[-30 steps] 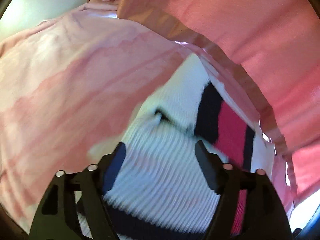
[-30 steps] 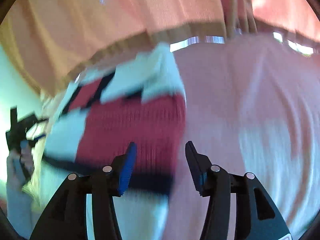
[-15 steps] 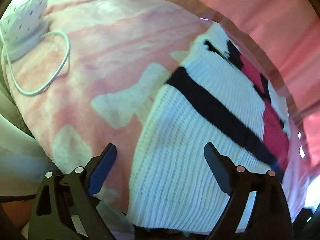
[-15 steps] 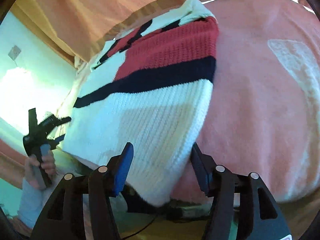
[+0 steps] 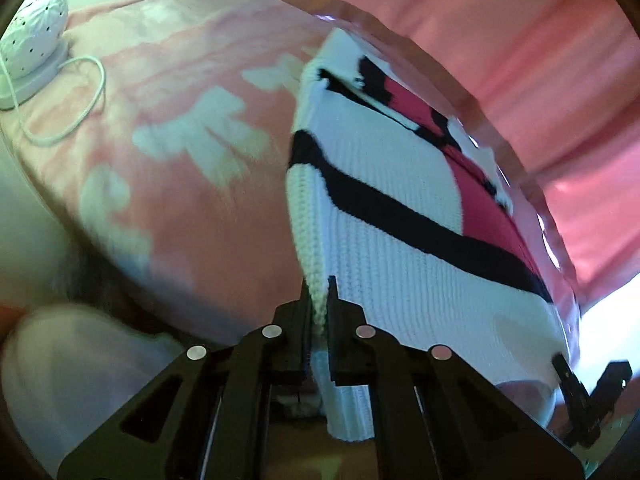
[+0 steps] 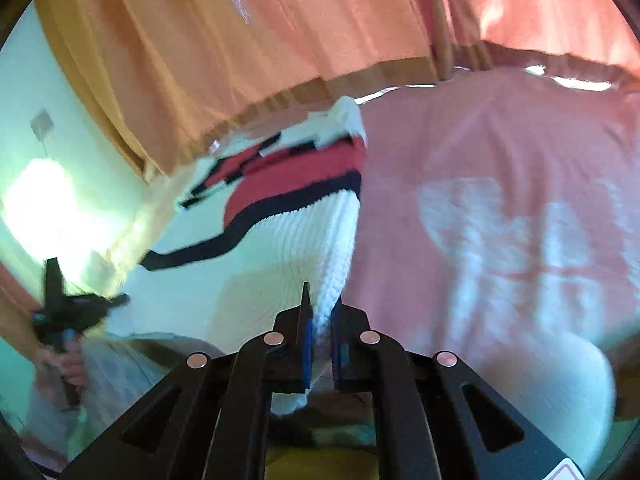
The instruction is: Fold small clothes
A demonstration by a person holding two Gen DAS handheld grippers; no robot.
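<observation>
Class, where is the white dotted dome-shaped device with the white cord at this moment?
In the left wrist view, the white dotted dome-shaped device sits far upper left on the pink patterned blanket, left of the white knitted sweater.

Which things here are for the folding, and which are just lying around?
For the folding:
- striped knit sweater
- left gripper, shut on its near edge
- right gripper, shut on the other near corner

Just lying around:
- pink blanket, under the sweater
- white dotted gadget with its cord
- curtain
</observation>
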